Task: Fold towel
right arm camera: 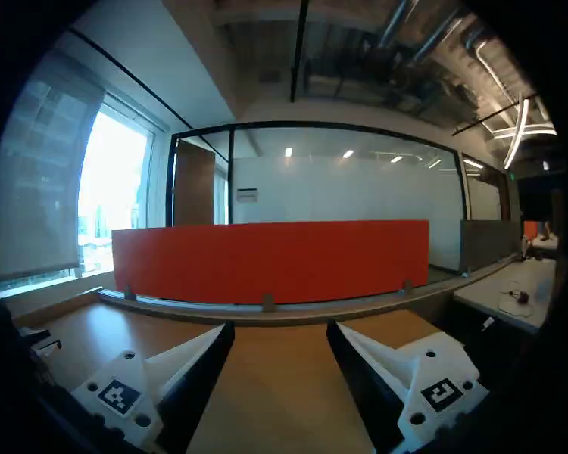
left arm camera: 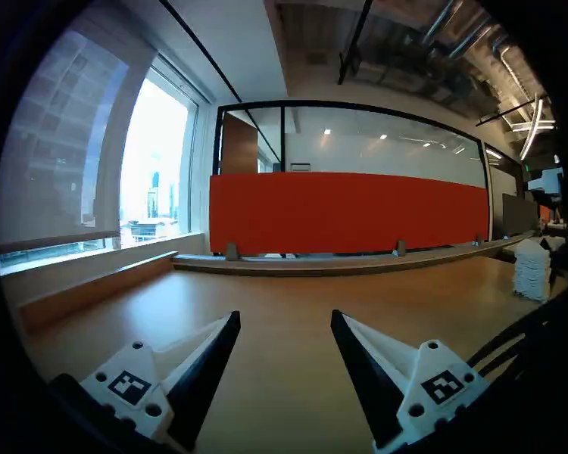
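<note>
Far off, a white layered stack [left arm camera: 532,268] rests on the desk [left arm camera: 299,318]

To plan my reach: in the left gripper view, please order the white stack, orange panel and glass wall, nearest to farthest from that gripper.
1. white stack, at the right.
2. orange panel, straight ahead.
3. glass wall, behind the panel.

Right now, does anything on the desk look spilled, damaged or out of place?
Nothing stands out. The wooden desk looks clean, the orange divider stands upright, and a white stack sits neatly near its edge. The left gripper and right gripper are open, holding nothing.
</note>
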Available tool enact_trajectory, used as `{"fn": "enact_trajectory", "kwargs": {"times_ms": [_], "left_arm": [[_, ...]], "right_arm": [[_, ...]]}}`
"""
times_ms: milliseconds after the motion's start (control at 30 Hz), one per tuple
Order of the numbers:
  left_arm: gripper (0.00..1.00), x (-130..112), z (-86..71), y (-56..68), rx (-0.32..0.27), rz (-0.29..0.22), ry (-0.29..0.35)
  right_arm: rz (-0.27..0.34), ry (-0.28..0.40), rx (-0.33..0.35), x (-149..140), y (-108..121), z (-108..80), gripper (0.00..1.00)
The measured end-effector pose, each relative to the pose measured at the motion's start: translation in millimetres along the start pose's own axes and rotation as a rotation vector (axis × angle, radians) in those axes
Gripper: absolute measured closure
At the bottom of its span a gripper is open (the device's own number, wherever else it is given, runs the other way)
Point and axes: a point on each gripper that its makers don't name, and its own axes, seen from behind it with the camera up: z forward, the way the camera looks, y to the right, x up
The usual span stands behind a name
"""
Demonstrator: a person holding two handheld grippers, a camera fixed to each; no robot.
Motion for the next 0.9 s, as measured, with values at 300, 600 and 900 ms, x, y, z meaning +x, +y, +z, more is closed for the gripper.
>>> {"fn": "enact_trajectory", "kwargs": {"times_ms": [300,600,900], "left_arm": [[0.12,0,-5.3,-5.5,0.013,-0.014,0.019],[0.12,1,-5.1,-3.8,0.008,-0.001,0.026],[0.12,0,-5.3,-2.5,0.009,0.005,0.025]], "right_arm": [[-0.001,0.000,-0.001,-4,3,0.8,0.06],[0.000,0.008,0.002,0,3,-3.5,0.06],[-0.022,0.033,-0.016,6,15,-5.3,0.06]]}}
